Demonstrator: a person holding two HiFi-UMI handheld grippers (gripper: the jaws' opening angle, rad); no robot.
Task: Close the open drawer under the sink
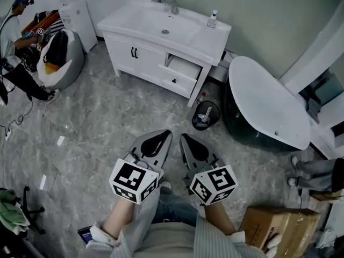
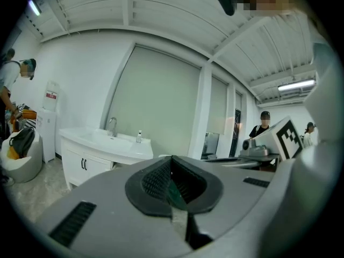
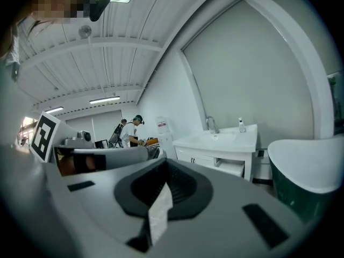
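Observation:
A white vanity (image 1: 141,55) with a sink (image 1: 161,21) stands across the floor at the back. Its upper right drawer (image 1: 184,67) is pulled out, and it also shows in the right gripper view as the open drawer (image 3: 232,168). My left gripper (image 1: 167,134) and right gripper (image 1: 183,137) hang side by side well short of the vanity, both pointing toward it. Each is shut with nothing between the jaws. The left gripper (image 2: 172,159) looks at the vanity (image 2: 94,157) from afar, and the right gripper (image 3: 164,164) does the same.
A black waste bin (image 1: 206,114) sits on the floor right of the vanity, beside a dark bathtub with a white rim (image 1: 269,104). A soap bottle (image 1: 213,19) stands on the counter. A bean bag (image 1: 62,58) and a seated person (image 1: 15,47) are far left; a cardboard box (image 1: 277,226) lies near right.

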